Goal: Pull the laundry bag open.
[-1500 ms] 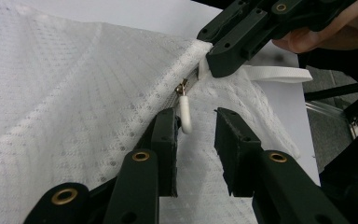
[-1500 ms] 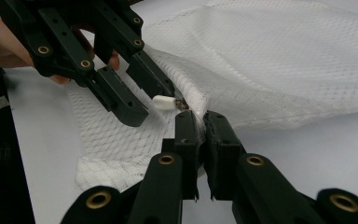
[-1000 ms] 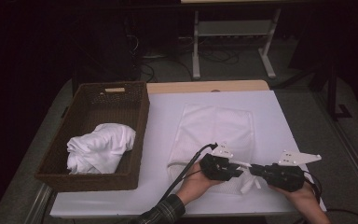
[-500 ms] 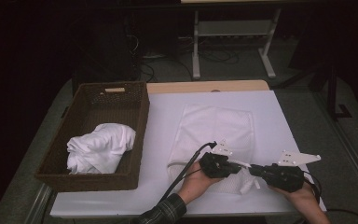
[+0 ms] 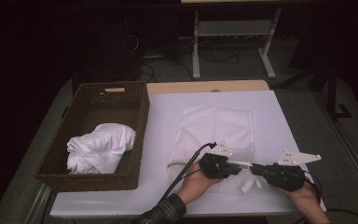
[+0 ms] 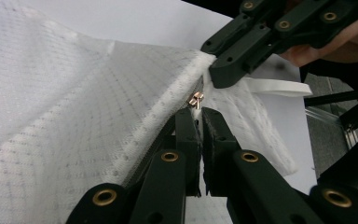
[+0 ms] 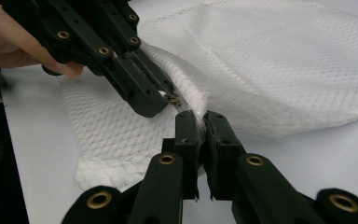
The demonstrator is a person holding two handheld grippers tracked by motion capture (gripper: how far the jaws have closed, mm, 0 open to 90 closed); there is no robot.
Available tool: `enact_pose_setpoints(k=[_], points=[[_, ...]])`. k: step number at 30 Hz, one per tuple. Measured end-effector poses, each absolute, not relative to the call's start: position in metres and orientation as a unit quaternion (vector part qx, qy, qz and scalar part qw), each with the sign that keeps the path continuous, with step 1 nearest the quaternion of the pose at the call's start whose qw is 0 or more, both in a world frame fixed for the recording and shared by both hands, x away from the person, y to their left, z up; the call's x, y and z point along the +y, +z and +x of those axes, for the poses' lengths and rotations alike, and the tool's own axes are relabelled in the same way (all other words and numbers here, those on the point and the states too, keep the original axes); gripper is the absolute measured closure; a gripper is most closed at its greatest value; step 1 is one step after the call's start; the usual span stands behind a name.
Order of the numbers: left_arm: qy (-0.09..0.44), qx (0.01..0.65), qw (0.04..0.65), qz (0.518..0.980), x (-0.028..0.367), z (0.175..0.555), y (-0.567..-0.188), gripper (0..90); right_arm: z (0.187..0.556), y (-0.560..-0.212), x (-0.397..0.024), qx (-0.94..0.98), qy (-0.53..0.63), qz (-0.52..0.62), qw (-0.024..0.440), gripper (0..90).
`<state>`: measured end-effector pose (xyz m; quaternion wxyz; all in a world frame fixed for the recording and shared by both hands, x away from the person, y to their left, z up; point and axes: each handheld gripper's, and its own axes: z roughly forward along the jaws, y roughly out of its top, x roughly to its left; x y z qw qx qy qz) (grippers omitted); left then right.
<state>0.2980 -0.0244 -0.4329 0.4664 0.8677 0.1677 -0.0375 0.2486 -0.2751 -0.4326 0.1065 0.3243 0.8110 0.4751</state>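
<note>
the left gripper (image 6: pixel 199 111) fingers are just closing on the zipper pull (image 6: pixel 195 99) of the mesh laundry bag (image 5: pixel 216 128); the right gripper (image 7: pixel 201 114) fingers are pinching the bag's edge beside it, with the zipper line running leftward along the tabletop (image 5: pixel 163 116).

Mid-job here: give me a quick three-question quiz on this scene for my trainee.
1. True or false: the wicker basket holds a bundle of white cloth.
2. What small metal part sits just past the left gripper fingertips?
3. The right gripper is: A) open above the table, B) shut on the mesh bag edge, C) inside the basket.

Key:
1. True.
2. The zipper pull.
3. B.
</note>
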Motion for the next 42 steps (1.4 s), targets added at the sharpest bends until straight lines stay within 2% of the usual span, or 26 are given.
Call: enact_pose_setpoints(k=[42], points=[[-0.034, 0.178, 0.452, 0.873, -0.006, 0.295, -0.432, 86.3, 0.251, -0.437, -0.273, 0.821, 0.452, 0.328, 0.118, 83.8]])
